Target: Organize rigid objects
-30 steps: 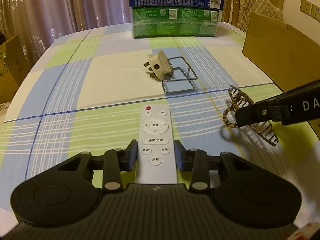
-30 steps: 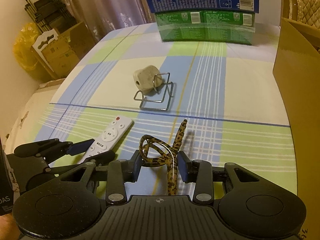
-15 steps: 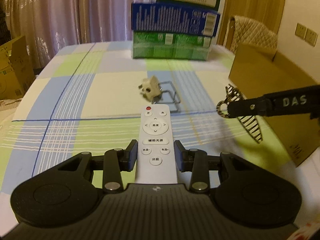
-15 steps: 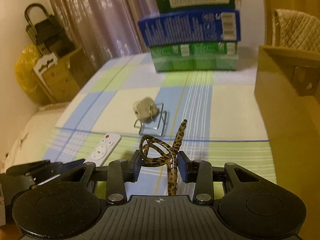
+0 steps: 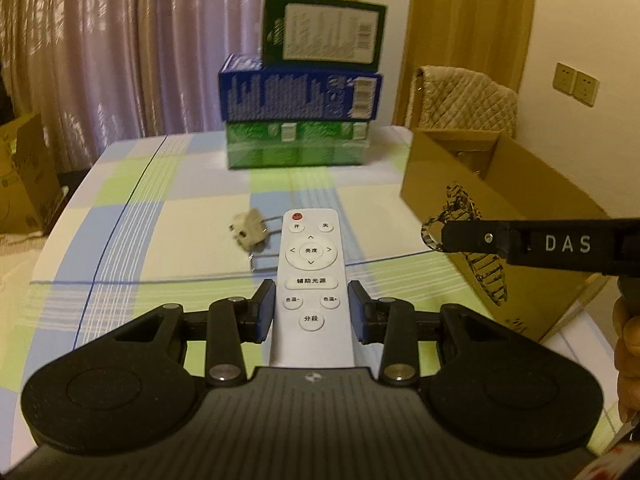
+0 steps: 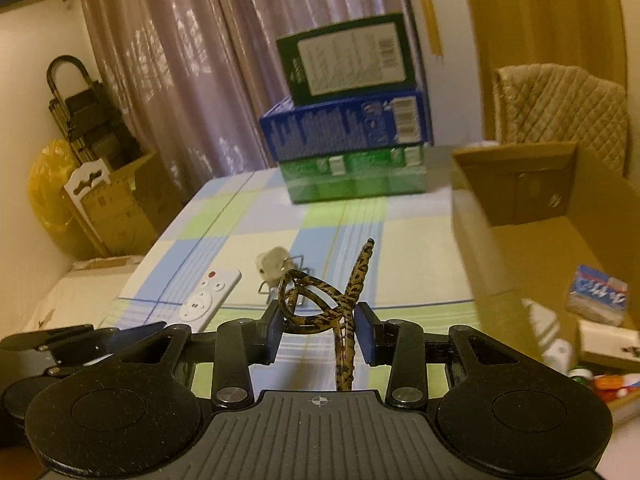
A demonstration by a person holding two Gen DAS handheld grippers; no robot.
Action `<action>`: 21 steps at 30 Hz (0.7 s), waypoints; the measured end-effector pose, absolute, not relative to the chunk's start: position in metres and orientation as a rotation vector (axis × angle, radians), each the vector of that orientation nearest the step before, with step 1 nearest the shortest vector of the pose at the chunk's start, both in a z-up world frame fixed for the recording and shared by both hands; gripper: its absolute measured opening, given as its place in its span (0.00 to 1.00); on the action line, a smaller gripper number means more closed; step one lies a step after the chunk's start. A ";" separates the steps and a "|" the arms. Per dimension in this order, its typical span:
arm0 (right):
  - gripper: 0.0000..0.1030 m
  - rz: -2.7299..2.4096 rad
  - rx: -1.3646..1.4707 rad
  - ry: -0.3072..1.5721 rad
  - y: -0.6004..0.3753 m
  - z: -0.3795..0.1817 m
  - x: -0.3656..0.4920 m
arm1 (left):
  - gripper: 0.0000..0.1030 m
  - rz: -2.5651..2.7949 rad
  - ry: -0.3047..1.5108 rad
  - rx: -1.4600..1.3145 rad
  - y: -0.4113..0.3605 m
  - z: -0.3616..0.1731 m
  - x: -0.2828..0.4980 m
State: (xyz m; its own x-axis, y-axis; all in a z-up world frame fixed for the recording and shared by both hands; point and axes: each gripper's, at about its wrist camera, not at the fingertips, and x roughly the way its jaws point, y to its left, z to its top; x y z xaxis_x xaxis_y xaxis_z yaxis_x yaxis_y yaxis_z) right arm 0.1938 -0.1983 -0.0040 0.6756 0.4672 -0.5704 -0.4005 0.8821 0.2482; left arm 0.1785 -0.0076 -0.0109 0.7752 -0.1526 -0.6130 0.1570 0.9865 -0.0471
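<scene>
L claw (image 5: 312, 307) clamped on white remote (image 5: 311, 276), held level off checked tabletop (image 5: 192, 236) for carry | R claw (image 6: 320, 330) pinching leopard hair clip (image 6: 340, 308) mid-body, raised beside open cardboard box (image 6: 532, 184), likely drop target

My table (image 5: 120, 208) fills the middle of both views, covered in a checked cloth of blue, green and cream. At its far end, top centre of the frame, a green box (image 5: 296, 146) sits on the cloth with a blue box (image 5: 300, 94) and a dark green box (image 5: 322, 32) stacked above it. At mid-frame a pale plug adapter (image 5: 247, 232) lies against a wire rack (image 6: 298, 264). Along the right edge stands an open cardboard box (image 5: 500, 200).
</scene>
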 end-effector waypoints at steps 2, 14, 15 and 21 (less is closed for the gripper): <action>0.34 0.479 0.105 0.659 -0.210 0.003 0.190 | 0.32 -0.176 0.655 0.014 -0.016 -0.003 0.176; 0.34 0.405 0.102 0.594 -0.273 0.039 0.181 | 0.32 -0.227 0.621 0.069 -0.062 0.025 0.163; 0.34 0.401 0.101 0.593 -0.278 0.040 0.182 | 0.32 -0.231 0.620 0.075 -0.066 0.026 0.163; 0.34 0.359 0.091 0.590 -0.308 0.044 0.181 | 0.32 -0.263 0.616 0.099 -0.091 0.031 0.165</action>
State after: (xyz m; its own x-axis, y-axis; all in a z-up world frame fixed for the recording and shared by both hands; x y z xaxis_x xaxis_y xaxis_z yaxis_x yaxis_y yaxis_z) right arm 0.1815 -0.3083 0.0441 0.7713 0.3563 -0.5274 -0.3047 0.9342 0.1855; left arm 0.1654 -0.0910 0.0312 0.7841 -0.2139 -0.5826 0.2725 0.9621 0.0135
